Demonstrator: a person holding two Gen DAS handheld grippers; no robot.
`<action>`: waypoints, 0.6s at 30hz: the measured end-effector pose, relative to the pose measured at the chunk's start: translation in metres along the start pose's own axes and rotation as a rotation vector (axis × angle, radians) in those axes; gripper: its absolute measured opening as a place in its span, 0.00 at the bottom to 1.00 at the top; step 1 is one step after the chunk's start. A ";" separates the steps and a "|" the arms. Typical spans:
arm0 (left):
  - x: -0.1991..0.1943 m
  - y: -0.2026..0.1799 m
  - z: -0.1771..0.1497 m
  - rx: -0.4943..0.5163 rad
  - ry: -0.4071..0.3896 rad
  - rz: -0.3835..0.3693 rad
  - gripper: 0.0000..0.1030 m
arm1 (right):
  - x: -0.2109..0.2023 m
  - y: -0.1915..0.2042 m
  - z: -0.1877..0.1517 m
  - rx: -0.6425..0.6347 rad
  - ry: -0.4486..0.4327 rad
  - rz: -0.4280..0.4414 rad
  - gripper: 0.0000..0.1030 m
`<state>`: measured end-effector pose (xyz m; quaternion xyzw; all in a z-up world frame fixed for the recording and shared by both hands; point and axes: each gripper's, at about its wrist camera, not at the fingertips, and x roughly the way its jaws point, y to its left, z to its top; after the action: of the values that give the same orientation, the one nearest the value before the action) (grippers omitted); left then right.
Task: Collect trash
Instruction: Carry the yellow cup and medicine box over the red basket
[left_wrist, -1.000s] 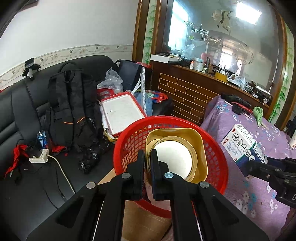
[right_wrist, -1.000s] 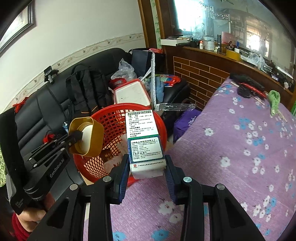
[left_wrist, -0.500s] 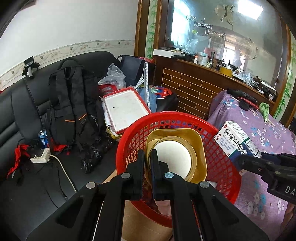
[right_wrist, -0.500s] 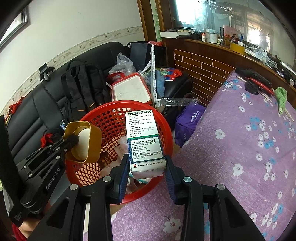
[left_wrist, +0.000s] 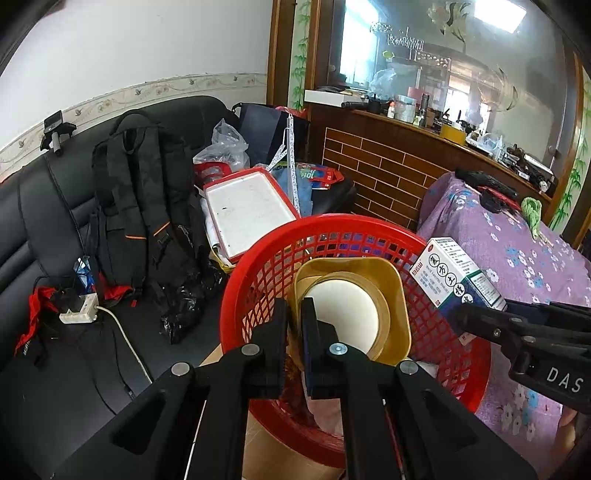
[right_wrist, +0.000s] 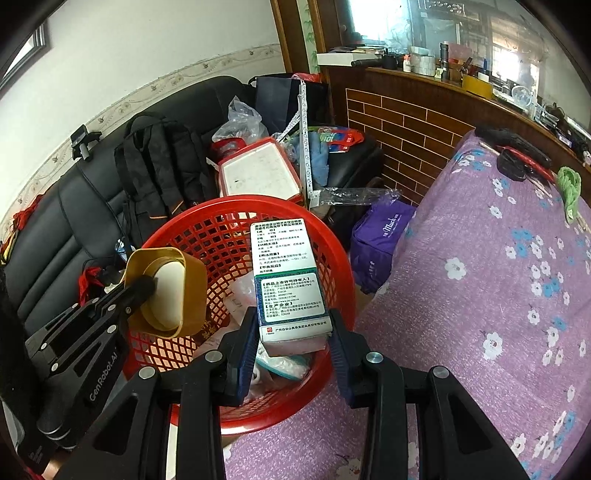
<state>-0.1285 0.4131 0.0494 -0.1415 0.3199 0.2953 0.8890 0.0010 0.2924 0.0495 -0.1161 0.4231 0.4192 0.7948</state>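
A cluttered sitting room is showing, with a white wall behind a black leather sofa (left_wrist: 44, 229) and a brick-fronted wooden counter (left_wrist: 388, 173) under a large mirror. Taking the round red plastic mesh basket (left_wrist: 266, 266) as the landmark: well to its left, a white power strip (left_wrist: 79, 314) is lying on the sofa seat, and a black backpack with orange trim (left_wrist: 140, 206) is leaning against the sofa back. Just behind the basket's far rim, a red-edged white tray (left_wrist: 247, 214) is lying tilted among bags. The left gripper (left_wrist: 294, 325) is hanging over the basket's left half, its jaws nearly shut and pinching the thin wall of a gold square tin with a cream round inside (left_wrist: 354, 306), which is facing the camera above the basket's opening. Inside the basket, pale crumpled wrappers (right_wrist: 284, 362) are lying on the bottom. The right gripper (right_wrist: 293, 332) is clamping a white and green printed cardboard medicine box (right_wrist: 288, 280) by its lower end, holding it tilted over the basket's right half, above the rim. To the basket's right, a purple bag (right_wrist: 380, 236) is sitting on the floor, and a purple flowered cloth (right_wrist: 498, 295) is covering the bench, with a green cloth scrap (right_wrist: 570, 188) near its far edge.
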 end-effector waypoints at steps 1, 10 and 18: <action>0.001 0.000 0.000 0.001 0.004 0.000 0.08 | 0.001 0.000 0.000 0.002 0.001 -0.001 0.38; 0.011 0.000 -0.001 -0.002 0.039 -0.005 0.09 | 0.007 -0.001 0.002 0.006 0.008 0.001 0.38; 0.013 -0.001 -0.001 0.004 0.043 -0.003 0.09 | 0.012 0.001 0.002 0.006 0.016 0.007 0.39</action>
<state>-0.1203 0.4175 0.0402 -0.1466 0.3392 0.2901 0.8828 0.0052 0.3005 0.0420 -0.1156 0.4313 0.4198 0.7902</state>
